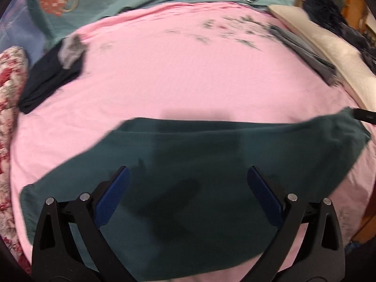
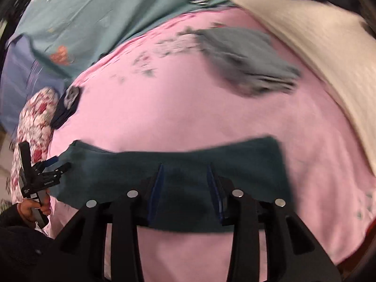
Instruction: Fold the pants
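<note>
Dark green pants (image 1: 211,164) lie as a folded band across the pink bed sheet (image 1: 188,82), both the left tool (image 1: 188,181) and right tool (image 2: 185,171) hovering above with fingers apart, likely poised for another fold.

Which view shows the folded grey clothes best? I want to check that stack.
The right wrist view: the grey stack lies nearly whole on the pink sheet. The left wrist view shows only a blurred sliver at its right edge.
</note>
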